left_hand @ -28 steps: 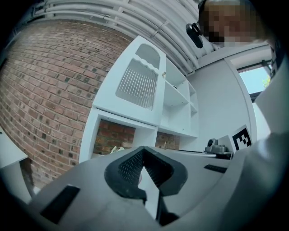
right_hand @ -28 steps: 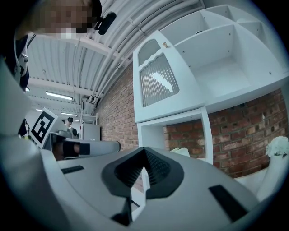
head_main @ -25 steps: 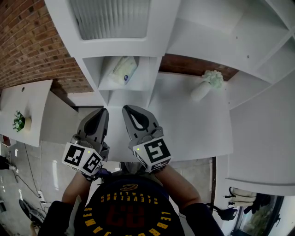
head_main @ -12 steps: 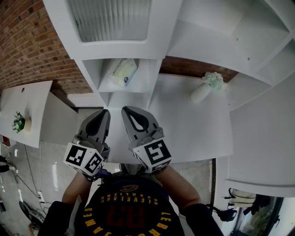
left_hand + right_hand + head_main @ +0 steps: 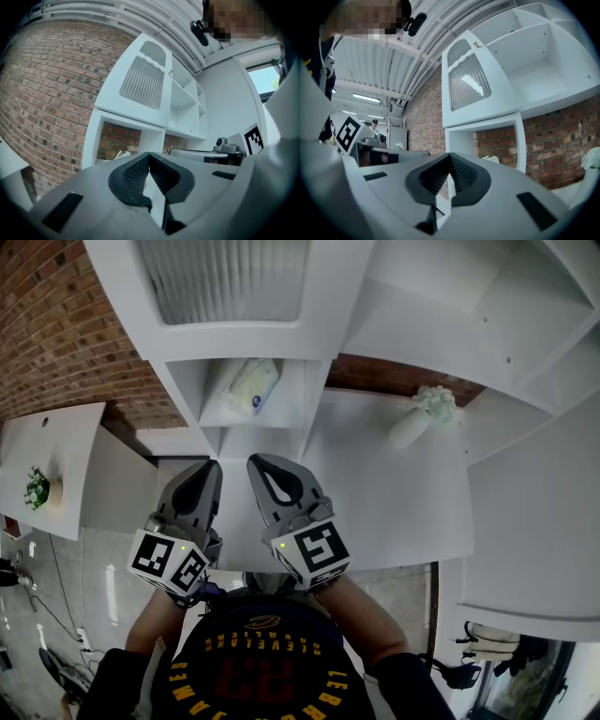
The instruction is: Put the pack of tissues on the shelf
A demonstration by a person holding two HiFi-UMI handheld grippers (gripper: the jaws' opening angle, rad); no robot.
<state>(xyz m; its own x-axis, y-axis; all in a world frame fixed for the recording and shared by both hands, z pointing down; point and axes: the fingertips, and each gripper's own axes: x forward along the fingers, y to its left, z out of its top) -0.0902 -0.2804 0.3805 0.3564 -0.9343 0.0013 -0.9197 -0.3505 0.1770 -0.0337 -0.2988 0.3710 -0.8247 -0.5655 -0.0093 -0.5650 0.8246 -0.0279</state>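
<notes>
The pack of tissues (image 5: pixel 250 385), pale green and white, lies inside a small open cubby of the white shelf unit (image 5: pixel 314 329), ahead of both grippers. A corner of the pack (image 5: pixel 121 153) shows in the left gripper view and the pack (image 5: pixel 490 160) peeks over the jaws in the right gripper view. My left gripper (image 5: pixel 208 472) and right gripper (image 5: pixel 257 466) hang side by side over the white counter (image 5: pixel 394 502), well short of the cubby. Both are shut with nothing between the jaws.
A white vase with pale flowers (image 5: pixel 419 413) lies or leans on the counter at the right. A brick wall (image 5: pixel 56 324) runs along the left. A white side table (image 5: pixel 47 465) with a small plant (image 5: pixel 37 487) stands at far left.
</notes>
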